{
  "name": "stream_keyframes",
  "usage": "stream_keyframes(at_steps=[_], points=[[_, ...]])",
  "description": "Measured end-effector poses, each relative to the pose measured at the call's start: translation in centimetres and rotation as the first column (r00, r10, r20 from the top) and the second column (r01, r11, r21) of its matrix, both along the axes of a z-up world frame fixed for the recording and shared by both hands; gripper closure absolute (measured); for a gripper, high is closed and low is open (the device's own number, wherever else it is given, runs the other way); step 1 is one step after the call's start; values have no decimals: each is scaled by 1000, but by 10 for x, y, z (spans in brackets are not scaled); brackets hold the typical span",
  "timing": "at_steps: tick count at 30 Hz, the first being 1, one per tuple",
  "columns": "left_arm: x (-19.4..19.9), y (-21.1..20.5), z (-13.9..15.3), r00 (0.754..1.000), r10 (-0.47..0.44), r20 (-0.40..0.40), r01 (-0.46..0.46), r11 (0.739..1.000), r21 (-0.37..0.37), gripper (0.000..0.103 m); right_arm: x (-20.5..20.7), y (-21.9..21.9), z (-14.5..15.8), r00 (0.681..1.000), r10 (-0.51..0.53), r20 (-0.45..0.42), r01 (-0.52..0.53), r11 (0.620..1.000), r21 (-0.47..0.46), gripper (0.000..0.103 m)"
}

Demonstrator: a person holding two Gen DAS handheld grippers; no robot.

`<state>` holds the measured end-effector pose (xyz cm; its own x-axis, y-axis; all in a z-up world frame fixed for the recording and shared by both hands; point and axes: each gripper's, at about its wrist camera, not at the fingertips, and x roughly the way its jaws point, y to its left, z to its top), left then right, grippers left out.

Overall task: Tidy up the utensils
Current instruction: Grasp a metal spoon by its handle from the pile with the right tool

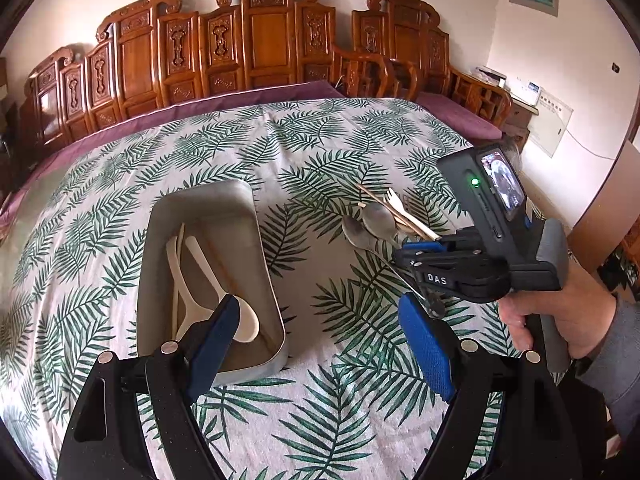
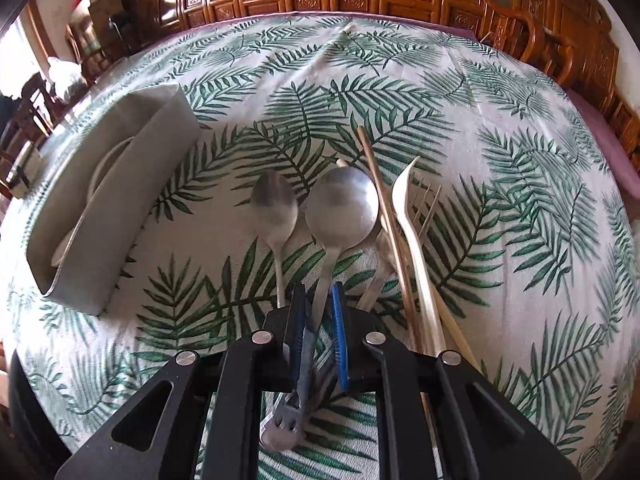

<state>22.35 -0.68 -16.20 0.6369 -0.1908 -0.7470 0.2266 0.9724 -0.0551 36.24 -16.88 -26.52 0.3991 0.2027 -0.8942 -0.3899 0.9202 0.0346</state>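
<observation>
Two metal spoons are seen on the leaf-print cloth (image 2: 500,208). The round spoon (image 2: 342,208) is gripped at its handle by the right gripper (image 2: 318,320), whose jaws are nearly closed on it. The oval spoon (image 2: 274,208) lies just beside it, to the left. A chopstick (image 2: 384,216), a pale fork (image 2: 412,232) and a metal fork (image 2: 426,206) are piled to the right. The left gripper (image 1: 320,344) is held wide open, with nothing between its jaws, near the grey tray (image 1: 264,248), in which white spoons (image 1: 216,280) lie.

white cloth (image 1: 320,168) with green fern print; grey tray (image 1: 208,208); silver spoons (image 2: 342,204); cream spatulas (image 1: 208,272); blue gripper pads (image 1: 428,344).
</observation>
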Motion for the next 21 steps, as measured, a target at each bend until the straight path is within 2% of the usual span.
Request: stream_keyframes(at_steps=[5,8,14,21], points=[[2,-1,-1,1000,5,-5,-5,1000,2,25,-1,3,-1,1000,-2,10,3,999,-45,93],[1,-2,-3,1000,7,-7,-7,1000,3,25,-3,-2,1,1000,-12,4,12,999,-34,96],[3,-12,-7,1000,3,-17,-2,1000,10,25,-16,-25,22,999,-34,24,32,997,67,96],[9,-34,-14,1000,-13,-28,13,1000,20,25,-40,-65,50,997,-46,67,39,993,108,96]])
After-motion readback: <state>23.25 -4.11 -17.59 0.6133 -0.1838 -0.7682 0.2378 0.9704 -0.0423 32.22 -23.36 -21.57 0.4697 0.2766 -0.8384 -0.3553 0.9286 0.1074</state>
